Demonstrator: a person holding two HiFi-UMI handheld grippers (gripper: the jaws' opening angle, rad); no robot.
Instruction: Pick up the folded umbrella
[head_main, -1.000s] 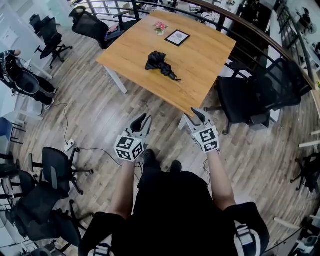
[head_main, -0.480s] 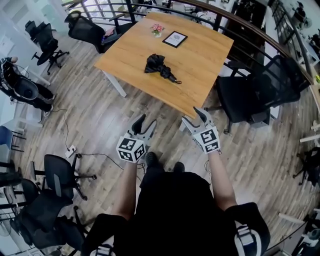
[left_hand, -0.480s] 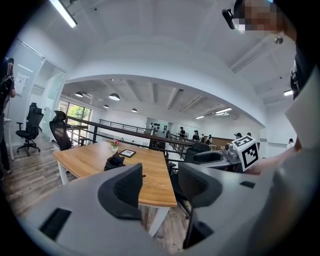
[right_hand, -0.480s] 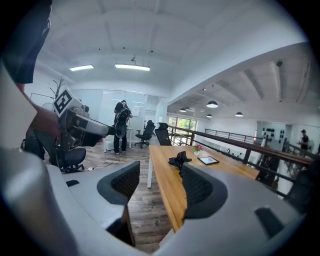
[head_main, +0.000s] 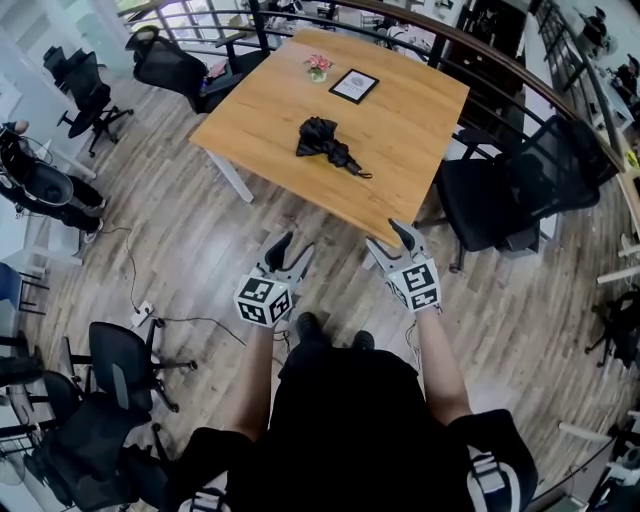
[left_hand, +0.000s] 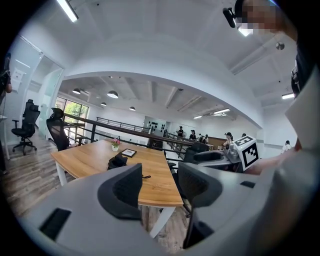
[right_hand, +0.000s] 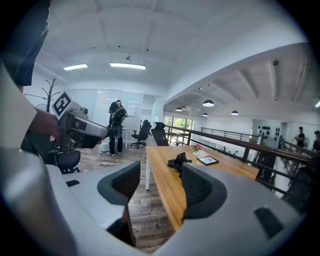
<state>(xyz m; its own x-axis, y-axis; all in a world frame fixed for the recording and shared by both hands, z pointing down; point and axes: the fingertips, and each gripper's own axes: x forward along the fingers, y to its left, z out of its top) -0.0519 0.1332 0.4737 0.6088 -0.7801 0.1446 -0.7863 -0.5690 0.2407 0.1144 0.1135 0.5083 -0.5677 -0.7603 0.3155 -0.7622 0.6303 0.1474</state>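
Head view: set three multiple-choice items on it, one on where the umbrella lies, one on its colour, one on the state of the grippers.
1. The folded umbrella lies: A on the floor; B on the wooden table; C on a chair.
2. Its colour is: A red; B yellow; C black.
3. The left gripper and right gripper are: A open and empty; B shut on the umbrella; C shut on a cup.
Key: B, it rests mid-table; C, its fabric is black; A, both pairs of jaws stand apart, having just been opening, with nothing between them.
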